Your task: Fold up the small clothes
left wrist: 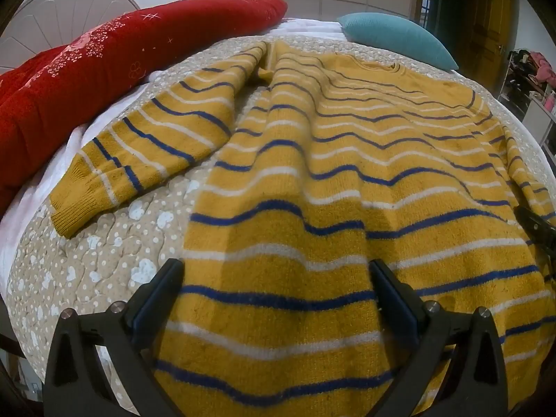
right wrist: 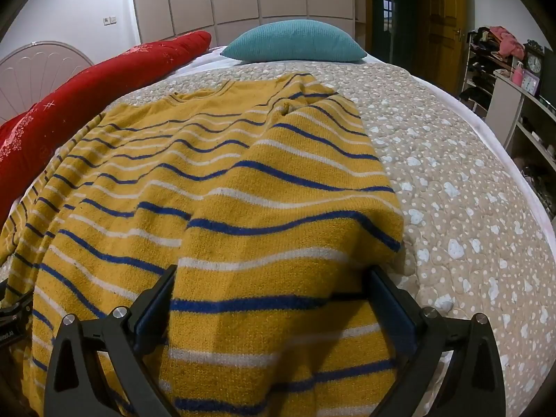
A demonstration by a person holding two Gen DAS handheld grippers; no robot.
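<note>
Mustard sweater point(left wrist: 347, 160) with blue and white stripes lies rumpled; both grippers' jaws spread wide

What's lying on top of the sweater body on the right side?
The right sleeve is folded across the sweater body. The body beneath it, and the quilt under the sweater, are covered.

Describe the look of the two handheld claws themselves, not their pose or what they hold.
Both look identical. The left claw has a matte black frame of triangular arms with teardrop cutouts, silver round bolt heads at the pivots, and two flat fingers faced with dark blue pads. The right claw shows the same black frame, silver bolts and blue-padded fingers. No cables, hands or sleeves are visible.
</note>
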